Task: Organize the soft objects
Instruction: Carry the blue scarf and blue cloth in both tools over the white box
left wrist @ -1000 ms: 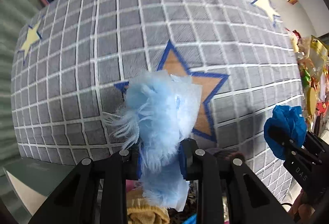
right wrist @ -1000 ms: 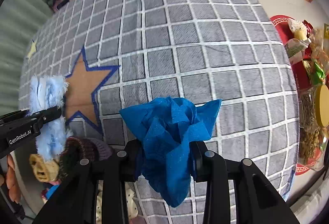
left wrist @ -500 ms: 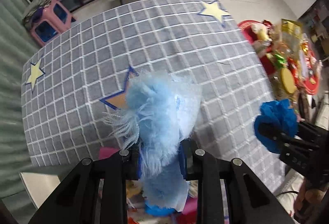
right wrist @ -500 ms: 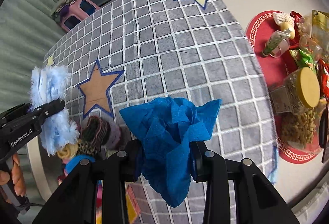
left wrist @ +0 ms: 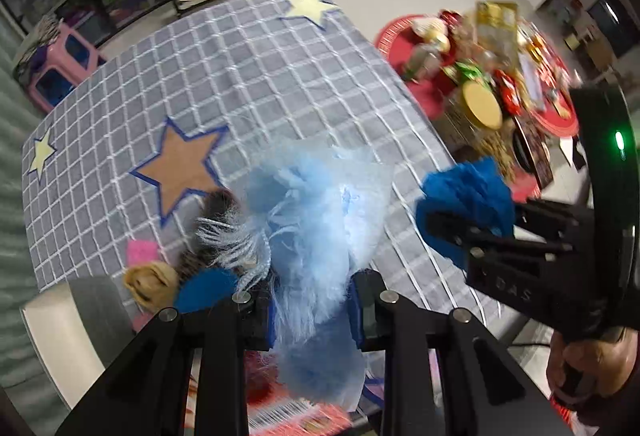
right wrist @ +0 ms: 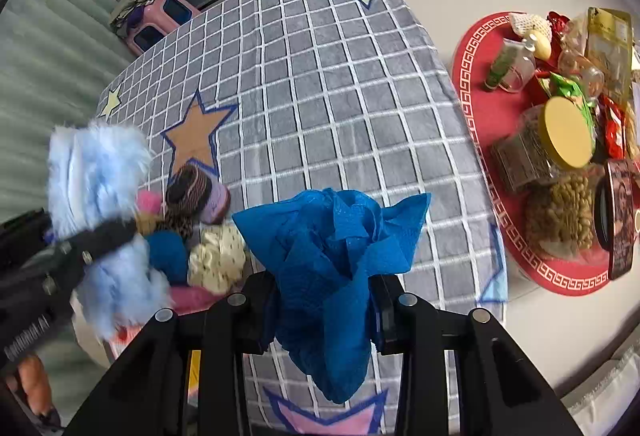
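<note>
Step in hand, by judgement: carry two soft items clear of the heap and set them down in order.

Left tool [left wrist: 312, 310]: jaws closed narrow on a fluffy pale-blue fringed cloth [left wrist: 316, 220], pinched approx. mid-length; upper part bunches above the jaws, lower tail hangs below. Held in air above the near edge of the grey checked star-print cover [left wrist: 248, 75], which lies on what is prob. a table.

Right tool [right wrist: 320, 310]: jaws closed narrow on a crumpled deep-blue cloth [right wrist: 332, 260], w/ corners sticking up and a tail drooping under the jaws. Also in air, over the cover's near part.

Remaining heap at near-left of cover: brown striped knit roll [right wrist: 192, 191], cream dotted scrunchie-like piece [right wrist: 218, 260], pink fuzzy piece [right wrist: 148, 201], dark-blue pad [right wrist: 168, 250]. All touching or just beside each other.

Procedure (advice):
1. Keep both grips firm; cloth is limp and compresses, so a loose pinch may slip.
2. Keep tails clear of the heap, or the fringe may snag.
3. Lower over bare cover, well apart from the heap and from the red round tray of jars and snack packs [right wrist: 476, 47] at right.
4. Let the tail touch first, then release.
5. Keep the two tools apart; the left-wrist view shows them near each other.
</note>
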